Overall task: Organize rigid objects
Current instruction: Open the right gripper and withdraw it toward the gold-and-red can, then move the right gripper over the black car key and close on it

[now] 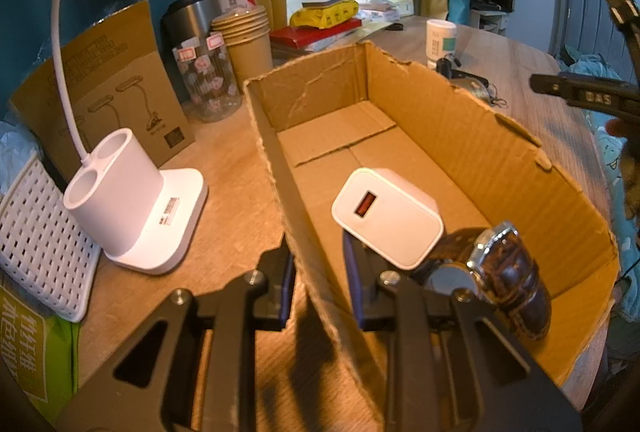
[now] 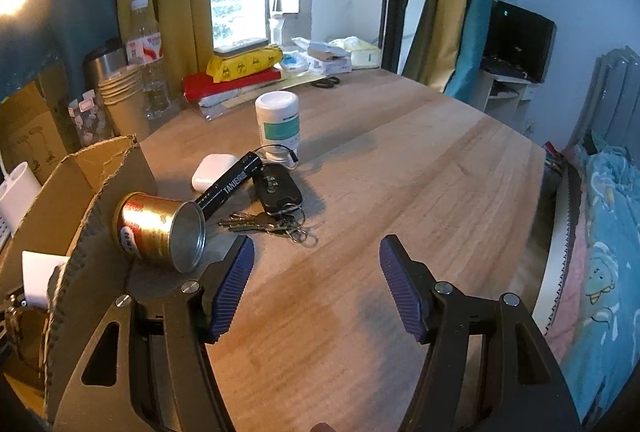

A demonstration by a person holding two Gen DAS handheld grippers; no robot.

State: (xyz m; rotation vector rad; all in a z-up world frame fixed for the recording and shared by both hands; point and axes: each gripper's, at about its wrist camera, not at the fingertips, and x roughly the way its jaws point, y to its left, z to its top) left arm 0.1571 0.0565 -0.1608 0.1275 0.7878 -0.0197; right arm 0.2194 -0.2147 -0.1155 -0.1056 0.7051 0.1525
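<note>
**Left claw pins the box wall while the right comes in empty**

The left gripper (image 1: 318,284) is clamped on the near wall of the cardboard box (image 1: 472,135), one blue pad outside the cardboard and one inside, pinched nearly together on the thin wall. That hold reads as a steadying grip, keeping the light box from sliding while things are dropped in. Just past its inner pad, on the box floor, lie a white charger (image 1: 388,216) and a wristwatch (image 1: 504,272) with a dark leather strap, touching each other, so part of the sorting looks done

The right gripper (image 2: 316,284) hangs over bare table (image 2: 420,171) with its jaws spread wide and nothing between the pads. Nearest it, against the outside of the box wall, lies a gold can (image 2: 160,232) on its side. Beyond that sit a black flashlight (image 2: 230,185), a car key with key ring (image 2: 276,199), a white earbud case (image 2: 210,169) and a white pill bottle (image 2: 278,123), all still outside the box. The can seems the likely next pick
</note>
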